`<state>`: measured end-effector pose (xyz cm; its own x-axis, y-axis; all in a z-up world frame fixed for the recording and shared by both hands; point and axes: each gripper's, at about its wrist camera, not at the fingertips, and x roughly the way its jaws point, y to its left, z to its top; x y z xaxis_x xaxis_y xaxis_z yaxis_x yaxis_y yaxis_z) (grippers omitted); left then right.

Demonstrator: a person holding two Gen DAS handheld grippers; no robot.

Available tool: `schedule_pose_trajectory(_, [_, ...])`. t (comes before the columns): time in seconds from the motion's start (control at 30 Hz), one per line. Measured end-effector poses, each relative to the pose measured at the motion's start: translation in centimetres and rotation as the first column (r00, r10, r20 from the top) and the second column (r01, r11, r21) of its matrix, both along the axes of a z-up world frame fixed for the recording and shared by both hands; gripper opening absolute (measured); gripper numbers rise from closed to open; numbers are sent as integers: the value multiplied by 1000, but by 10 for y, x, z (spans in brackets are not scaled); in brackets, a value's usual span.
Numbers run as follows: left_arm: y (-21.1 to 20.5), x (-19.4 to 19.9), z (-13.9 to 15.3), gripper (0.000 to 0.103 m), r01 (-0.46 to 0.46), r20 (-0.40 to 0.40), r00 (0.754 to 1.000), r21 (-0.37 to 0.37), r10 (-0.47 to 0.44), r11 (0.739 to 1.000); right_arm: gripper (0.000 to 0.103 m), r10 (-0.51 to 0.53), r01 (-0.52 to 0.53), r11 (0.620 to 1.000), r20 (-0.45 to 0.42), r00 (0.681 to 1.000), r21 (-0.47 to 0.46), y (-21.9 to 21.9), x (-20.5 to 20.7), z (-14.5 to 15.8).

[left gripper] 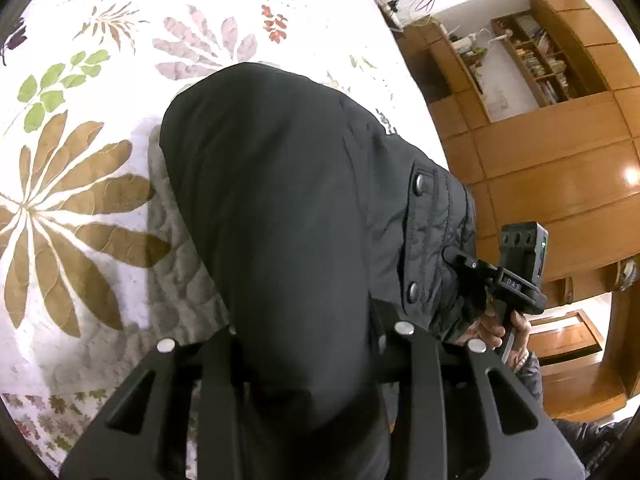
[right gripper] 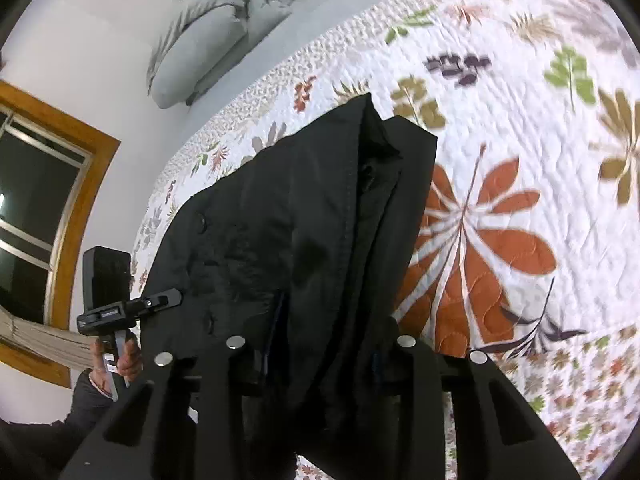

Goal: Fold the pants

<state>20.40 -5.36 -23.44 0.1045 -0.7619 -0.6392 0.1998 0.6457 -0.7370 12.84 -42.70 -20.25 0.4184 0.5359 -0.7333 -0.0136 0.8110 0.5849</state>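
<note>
Both grippers, left gripper (left gripper: pixel 304 344) and right gripper (right gripper: pixel 320 344), were clamped nearly closed on the black padded nylon pants (left gripper: pixel 288 200), lifted above the floral quilted bedspread (left gripper: pixel 80 200). Looked soft, floppy, kinda slick, so I'd grab the snap-studded edge.

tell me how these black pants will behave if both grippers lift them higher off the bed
Likely floppy: the pants already sag in loose folds between the left gripper and right gripper. The smooth fabric may slip, so the layers could slide apart. They probably aren't fragile, and the quilt beneath is soft.
</note>
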Motion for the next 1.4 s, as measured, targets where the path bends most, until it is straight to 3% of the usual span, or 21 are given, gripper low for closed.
schedule_pose_trajectory(0.13, [-3, 0, 1, 31, -13, 15, 1000, -47, 14, 999, 33, 18, -16, 999, 44, 999, -48, 5, -1, 17])
schedule_pose_trajectory(0.37, [0, 7, 17, 31, -32, 50, 998, -66, 35, 997, 33, 55, -47, 996, 107, 993, -76, 14, 9, 44])
schedule_pose_trajectory(0.63, [13, 31, 35, 31, -68, 96, 993, -42, 72, 997, 33, 77, -70, 996, 134, 988, -56, 26, 58, 59])
schedule_pose_trajectory(0.97, [40, 82, 33, 31, -128, 87, 988, 1, 127, 992, 33, 97, -95, 995, 93, 991, -25, 50, 133, 40])
schedule_pose_trajectory(1.4, [79, 111, 6, 32, -185, 36, 982, 58, 183, 981, 33, 127, -127, 992, 5, 992, 1, 87, 177, -7])
